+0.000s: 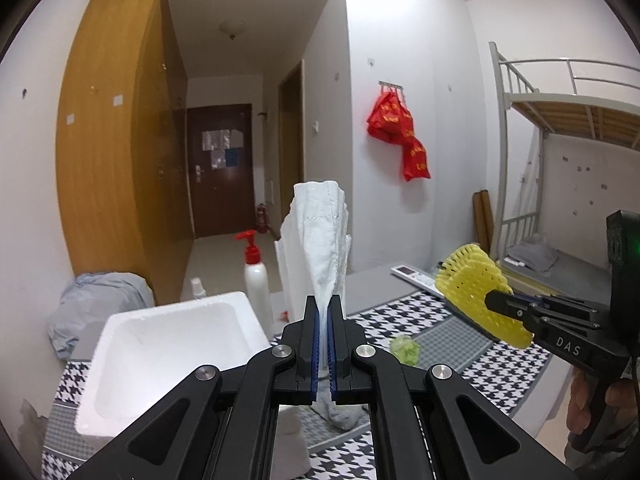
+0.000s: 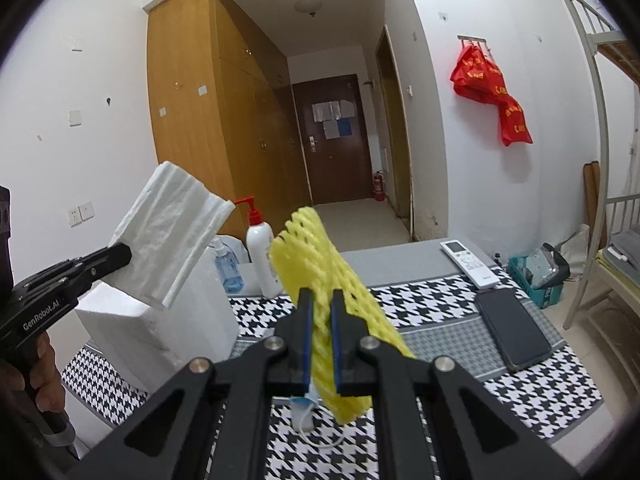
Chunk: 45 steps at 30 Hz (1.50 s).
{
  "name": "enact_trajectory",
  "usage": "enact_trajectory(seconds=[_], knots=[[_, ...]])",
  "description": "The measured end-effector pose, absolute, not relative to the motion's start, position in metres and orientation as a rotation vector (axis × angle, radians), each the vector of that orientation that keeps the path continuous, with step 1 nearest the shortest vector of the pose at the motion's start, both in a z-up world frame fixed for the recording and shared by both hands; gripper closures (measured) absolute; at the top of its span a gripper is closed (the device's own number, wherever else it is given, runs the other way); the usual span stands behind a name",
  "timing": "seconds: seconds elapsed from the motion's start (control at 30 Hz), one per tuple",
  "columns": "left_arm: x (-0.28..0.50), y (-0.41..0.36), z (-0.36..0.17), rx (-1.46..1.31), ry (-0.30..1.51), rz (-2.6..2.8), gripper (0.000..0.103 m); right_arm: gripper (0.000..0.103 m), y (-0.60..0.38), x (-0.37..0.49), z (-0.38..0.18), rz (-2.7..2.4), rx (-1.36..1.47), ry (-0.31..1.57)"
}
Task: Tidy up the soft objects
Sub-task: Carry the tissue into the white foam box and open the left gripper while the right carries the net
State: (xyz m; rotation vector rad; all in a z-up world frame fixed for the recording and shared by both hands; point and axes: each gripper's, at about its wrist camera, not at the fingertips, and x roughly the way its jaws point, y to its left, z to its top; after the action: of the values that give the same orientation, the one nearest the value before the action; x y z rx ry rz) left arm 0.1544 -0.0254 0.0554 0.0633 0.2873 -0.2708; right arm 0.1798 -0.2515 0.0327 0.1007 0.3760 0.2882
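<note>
Two tools: left (image 1: 324,304) pinches white foam sheet (image 1: 320,240), right (image 2: 321,300) yellow net (image 2: 320,280).

White walls (image 2: 480,184), wooden wardrobe (image 2: 192,112)

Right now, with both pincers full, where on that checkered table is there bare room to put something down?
Free: the grey strip between the pump bottle and the remote, and the checkered cloth left of the phone. Crowded: the left end, with the foam box and bottles.
</note>
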Motion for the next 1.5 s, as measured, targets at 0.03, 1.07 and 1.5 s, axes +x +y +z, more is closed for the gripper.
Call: enact_trajectory(seconds=[0.03, 1.07, 1.5], knots=[[0.155, -0.024, 0.056, 0.065, 0.284, -0.262, 0.099, 0.093, -0.250, 0.181, 0.033, 0.291, 0.101, 0.373], [0.163, 0.040, 0.062, 0.016, 0.291, -0.023, 0.099, 0.093, -0.180, 0.203, 0.051, 0.481, 0.048, 0.325], [0.192, 0.055, 0.043, -0.005, 0.414, 0.004, 0.099, 0.093, -0.164, 0.213, 0.044, 0.507, 0.033, 0.354]])
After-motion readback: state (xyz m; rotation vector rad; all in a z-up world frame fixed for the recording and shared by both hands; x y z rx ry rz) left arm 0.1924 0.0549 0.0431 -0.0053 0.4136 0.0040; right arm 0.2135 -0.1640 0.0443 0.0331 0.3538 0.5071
